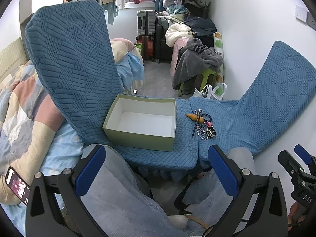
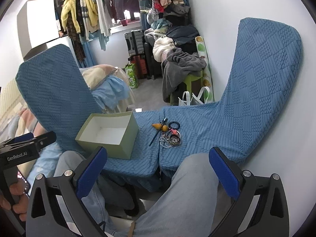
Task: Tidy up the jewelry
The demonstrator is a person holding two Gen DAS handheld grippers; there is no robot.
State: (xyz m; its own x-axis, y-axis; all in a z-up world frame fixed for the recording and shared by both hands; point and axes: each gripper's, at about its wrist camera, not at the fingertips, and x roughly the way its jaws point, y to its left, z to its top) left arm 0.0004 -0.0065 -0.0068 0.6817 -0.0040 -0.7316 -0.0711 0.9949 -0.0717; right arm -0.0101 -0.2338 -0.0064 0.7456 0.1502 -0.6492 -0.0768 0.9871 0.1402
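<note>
Nothing is sorted yet: the jewelry pile (image 1: 204,126) lies on the blue seat cushion (image 1: 233,122), at three o'clock from the empty green box (image 1: 141,122). Both claws, left claw (image 1: 157,169) and right claw (image 2: 158,170), hang wide and hold nothing.

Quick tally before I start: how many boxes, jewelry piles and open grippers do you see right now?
Green box, nothing inside: 1
Jewelry pile, tangled, pieces too small to count apart, beside the box on the blue seat cover: 1
Open grippers, left gripper and right gripper: 2
Total: 4
</note>
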